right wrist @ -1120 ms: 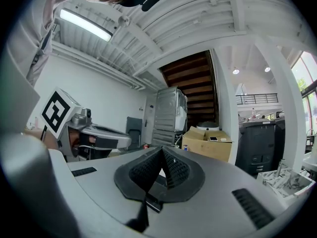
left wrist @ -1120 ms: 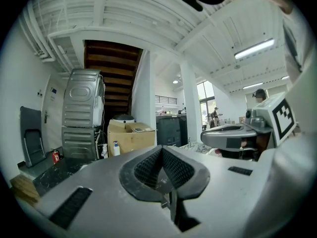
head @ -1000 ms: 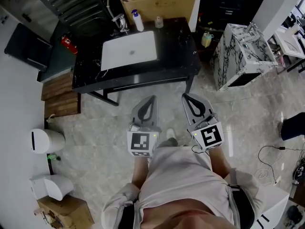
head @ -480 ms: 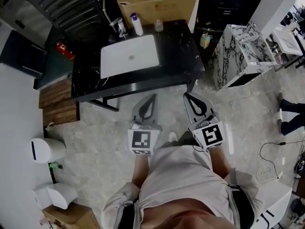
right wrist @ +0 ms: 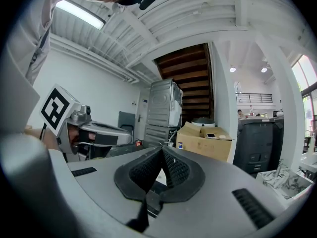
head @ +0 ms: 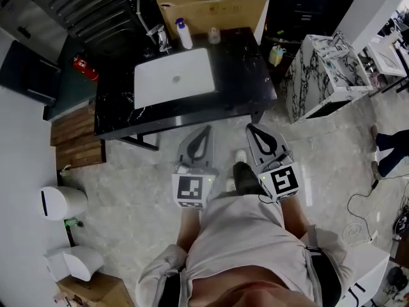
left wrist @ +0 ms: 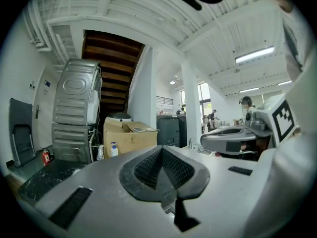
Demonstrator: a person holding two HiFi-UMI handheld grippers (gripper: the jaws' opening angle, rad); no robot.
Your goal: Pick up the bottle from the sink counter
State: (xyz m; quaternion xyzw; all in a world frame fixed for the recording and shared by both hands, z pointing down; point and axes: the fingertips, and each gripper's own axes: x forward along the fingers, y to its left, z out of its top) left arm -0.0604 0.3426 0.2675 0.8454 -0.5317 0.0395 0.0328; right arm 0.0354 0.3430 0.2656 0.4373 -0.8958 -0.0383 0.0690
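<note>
The approach is under way, with the pick itself not begun. Against the frames of the preceding second, the black marble-veined sink counter sits slightly larger and lower in the head view, and a dark shoe has come into sight between the two tools, which is consistent with a step forward. The white bottle with the blue pump top has not shifted: it stands upright at the counter's back edge, just beside the metal tap and behind the white rectangular basin, in front of the brown cardboard box. The left gripper remains fully closed with nothing between its pads, and the right gripper is likewise closed and empty. Both are held level over the floor, well apart from the bottle. In my judgement, further closing of distance and opening of one tool are still required. The bottle is too small to read any label or judge its fill. In the right gripper view it is largely masked by the jaw.
</note>
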